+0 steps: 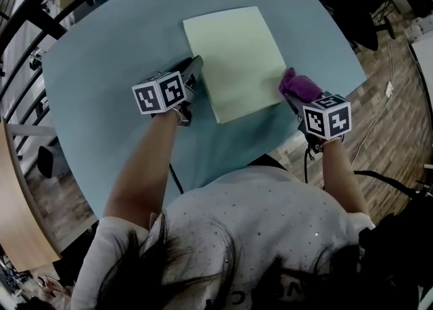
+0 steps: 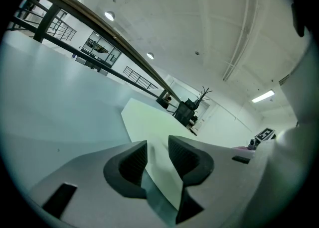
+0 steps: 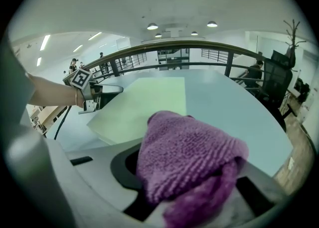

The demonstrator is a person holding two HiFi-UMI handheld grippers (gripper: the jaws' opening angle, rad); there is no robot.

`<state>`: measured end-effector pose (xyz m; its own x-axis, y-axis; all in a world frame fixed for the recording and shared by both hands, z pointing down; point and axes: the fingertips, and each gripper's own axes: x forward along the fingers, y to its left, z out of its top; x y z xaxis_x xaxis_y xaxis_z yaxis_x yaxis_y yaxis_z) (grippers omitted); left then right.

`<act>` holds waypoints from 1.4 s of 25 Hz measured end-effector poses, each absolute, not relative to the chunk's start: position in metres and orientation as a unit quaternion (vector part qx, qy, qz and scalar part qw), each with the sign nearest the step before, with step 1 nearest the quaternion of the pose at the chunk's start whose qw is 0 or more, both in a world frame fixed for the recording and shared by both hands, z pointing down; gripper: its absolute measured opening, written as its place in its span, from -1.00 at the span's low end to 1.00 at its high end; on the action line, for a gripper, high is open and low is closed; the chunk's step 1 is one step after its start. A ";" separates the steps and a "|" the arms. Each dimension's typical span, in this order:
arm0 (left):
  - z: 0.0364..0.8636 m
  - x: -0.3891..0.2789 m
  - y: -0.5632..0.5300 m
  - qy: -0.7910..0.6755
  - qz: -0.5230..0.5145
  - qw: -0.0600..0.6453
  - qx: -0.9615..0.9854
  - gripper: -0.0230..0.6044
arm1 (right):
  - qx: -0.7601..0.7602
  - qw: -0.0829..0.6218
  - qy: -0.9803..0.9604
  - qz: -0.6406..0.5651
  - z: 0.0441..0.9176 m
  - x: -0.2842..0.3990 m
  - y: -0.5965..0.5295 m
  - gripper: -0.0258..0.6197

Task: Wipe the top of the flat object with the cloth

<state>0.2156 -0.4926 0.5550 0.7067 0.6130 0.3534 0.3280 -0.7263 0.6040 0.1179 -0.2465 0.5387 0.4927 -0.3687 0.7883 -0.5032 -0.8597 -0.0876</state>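
Left gripper (image 2: 157,148): jaws partly apart, gripping nothing, at the left edge of the pale green flat sheet (image 1: 237,58), centre frame on the blue-grey table (image 1: 115,58). Right gripper (image 3: 185,172): clamped on a purple knitted cloth (image 1: 300,86) at the sheet's lower right edge.

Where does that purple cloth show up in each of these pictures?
Head view: purple cloth, right of centre, at the right edge of the pale green sheet.
Left gripper view: a tiny purple speck, far right.
Right gripper view: bottom centre, large, between the jaws.
Shared landmark: the sheet, in all three.
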 end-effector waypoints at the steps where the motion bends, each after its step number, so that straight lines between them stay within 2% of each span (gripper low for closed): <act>1: 0.555 0.215 -0.491 0.266 0.274 0.255 0.888 -0.50 | 0.861 0.075 -0.251 0.436 0.539 0.118 -0.244 -0.81; 5: 0.556 0.215 -0.492 0.266 0.270 0.250 0.891 -0.50 | 0.860 0.064 -0.240 0.445 0.539 0.123 -0.242 -0.81; 8: 0.555 0.214 -0.492 0.267 0.270 0.255 0.889 -0.50 | 0.859 0.090 -0.250 0.438 0.529 0.125 -0.258 -0.81; 11: 0.553 0.212 -0.490 0.265 0.269 0.253 0.891 -0.50 | 0.846 0.120 -0.329 0.402 0.513 0.118 -0.319 -0.81; 16: 0.551 0.214 -0.491 0.260 0.261 0.243 0.897 -0.50 | 0.770 0.102 -0.500 0.383 0.519 0.067 -0.437 -0.81; 18: 0.552 0.215 -0.493 0.258 0.261 0.242 0.898 -0.50 | 0.748 0.121 -0.523 0.390 0.531 0.055 -0.448 -0.81; 22: 0.553 0.213 -0.493 0.257 0.262 0.237 0.899 -0.50 | 0.744 0.151 -0.513 0.401 0.539 0.055 -0.422 -0.81; 35: 0.553 0.210 -0.482 0.269 0.257 0.241 0.897 -0.50 | 0.775 0.137 -0.444 0.429 0.540 0.091 -0.282 -0.81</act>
